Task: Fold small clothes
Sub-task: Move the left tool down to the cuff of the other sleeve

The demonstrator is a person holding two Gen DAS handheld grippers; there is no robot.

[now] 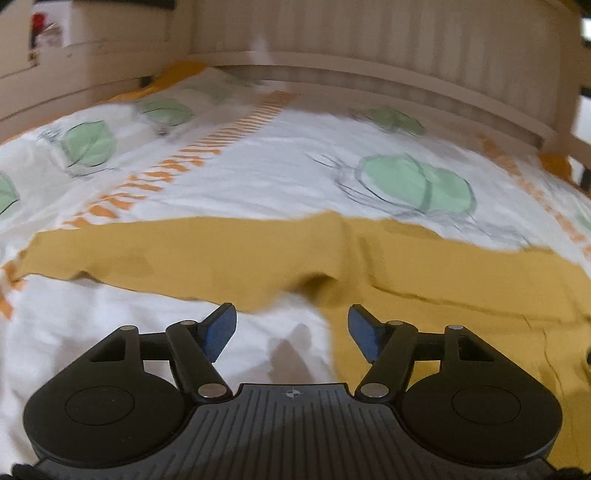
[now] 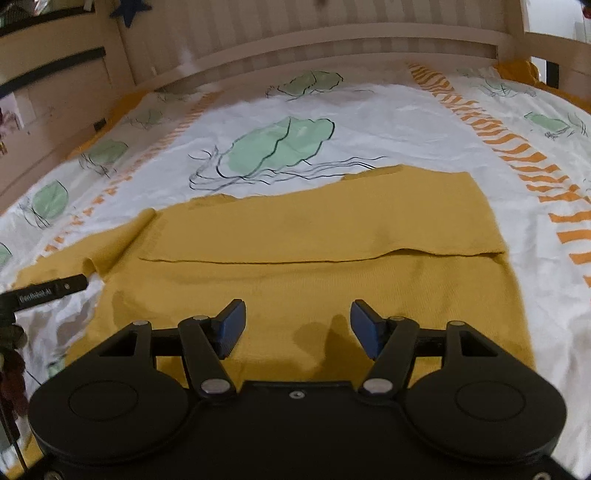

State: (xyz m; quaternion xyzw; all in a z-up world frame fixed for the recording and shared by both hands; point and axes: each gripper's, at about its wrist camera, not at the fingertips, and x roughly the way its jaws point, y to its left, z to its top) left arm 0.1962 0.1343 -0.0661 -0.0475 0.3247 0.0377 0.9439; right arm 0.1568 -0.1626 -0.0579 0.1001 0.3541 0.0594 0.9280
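Note:
A mustard-yellow knit garment (image 2: 314,236) lies flat on the bed, with its right sleeve folded across the body, leaving a straight edge. Its left sleeve (image 1: 147,254) stretches out to the left. My left gripper (image 1: 291,328) is open and empty, just above the bedsheet at the armpit where that sleeve meets the body. My right gripper (image 2: 297,328) is open and empty, hovering over the lower part of the garment. The left gripper's finger (image 2: 51,290) shows at the left edge of the right wrist view, beside the sleeve.
The bed has a white sheet (image 2: 388,122) with green leaf prints and orange stripes. A beige slatted headboard (image 2: 332,33) runs along the far side. A wooden drawer unit (image 2: 55,92) stands at the far left.

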